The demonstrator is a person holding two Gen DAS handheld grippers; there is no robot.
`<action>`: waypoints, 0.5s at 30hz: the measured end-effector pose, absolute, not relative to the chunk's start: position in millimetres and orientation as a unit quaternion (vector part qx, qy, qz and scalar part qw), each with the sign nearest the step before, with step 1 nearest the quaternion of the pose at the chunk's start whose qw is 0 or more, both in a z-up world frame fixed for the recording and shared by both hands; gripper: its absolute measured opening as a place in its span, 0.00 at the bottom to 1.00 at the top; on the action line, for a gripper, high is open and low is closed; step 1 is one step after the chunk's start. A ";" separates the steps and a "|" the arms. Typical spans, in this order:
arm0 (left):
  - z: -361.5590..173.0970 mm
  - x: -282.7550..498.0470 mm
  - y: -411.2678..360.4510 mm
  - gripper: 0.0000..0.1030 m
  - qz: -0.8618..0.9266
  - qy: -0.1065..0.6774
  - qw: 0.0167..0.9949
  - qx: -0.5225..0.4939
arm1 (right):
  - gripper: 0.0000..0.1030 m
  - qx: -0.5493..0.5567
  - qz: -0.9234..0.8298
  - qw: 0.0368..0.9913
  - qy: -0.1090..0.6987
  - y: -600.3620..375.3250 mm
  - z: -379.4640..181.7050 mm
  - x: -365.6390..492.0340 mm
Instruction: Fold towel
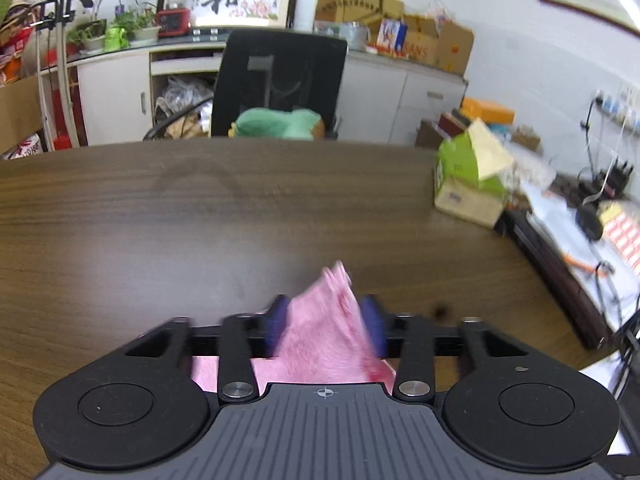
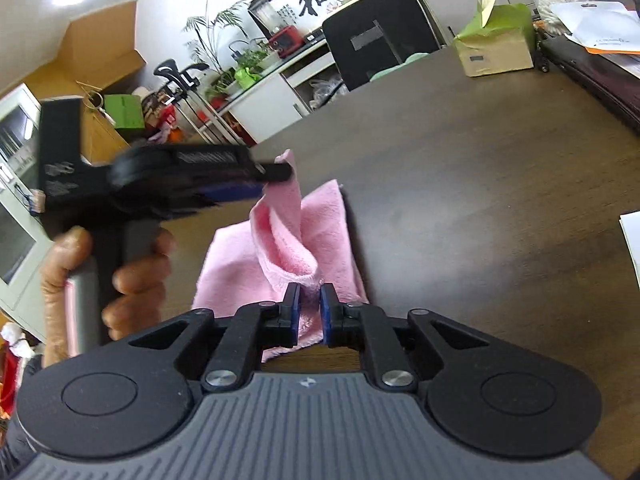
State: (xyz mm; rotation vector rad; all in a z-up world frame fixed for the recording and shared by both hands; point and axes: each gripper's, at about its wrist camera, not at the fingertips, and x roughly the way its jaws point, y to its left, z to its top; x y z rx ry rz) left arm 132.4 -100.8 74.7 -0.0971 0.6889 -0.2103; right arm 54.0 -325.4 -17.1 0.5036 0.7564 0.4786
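Here both grippers are pinching the pink towel lying on the table: the right gripper at 6 o'clock, the left gripper lifting a corner at 11. Uneven pulling is risking a slipped corner and a crooked fold.

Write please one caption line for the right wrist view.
Both grippers, left and right, pinch the pink towel above the wooden table.

Left tongs pinching pink towel
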 end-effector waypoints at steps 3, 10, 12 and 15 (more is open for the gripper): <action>94.4 112.5 -88.3 0.80 -0.099 0.279 0.955 -0.035 | 0.14 0.241 0.225 0.870 0.367 -324.0 -22.1 57.2; 79.3 73.7 -70.5 0.77 -0.100 0.301 0.948 0.001 | 0.18 0.248 0.218 0.864 0.380 -326.2 -30.7 62.7; 58.9 60.2 -68.3 0.74 -0.102 0.339 0.935 0.019 | 0.39 0.243 0.214 0.869 0.374 -329.4 -27.3 61.5; 48.7 53.3 -65.9 0.73 -0.100 0.356 0.929 0.034 | 0.52 0.231 0.200 0.885 0.350 -331.6 -20.9 54.9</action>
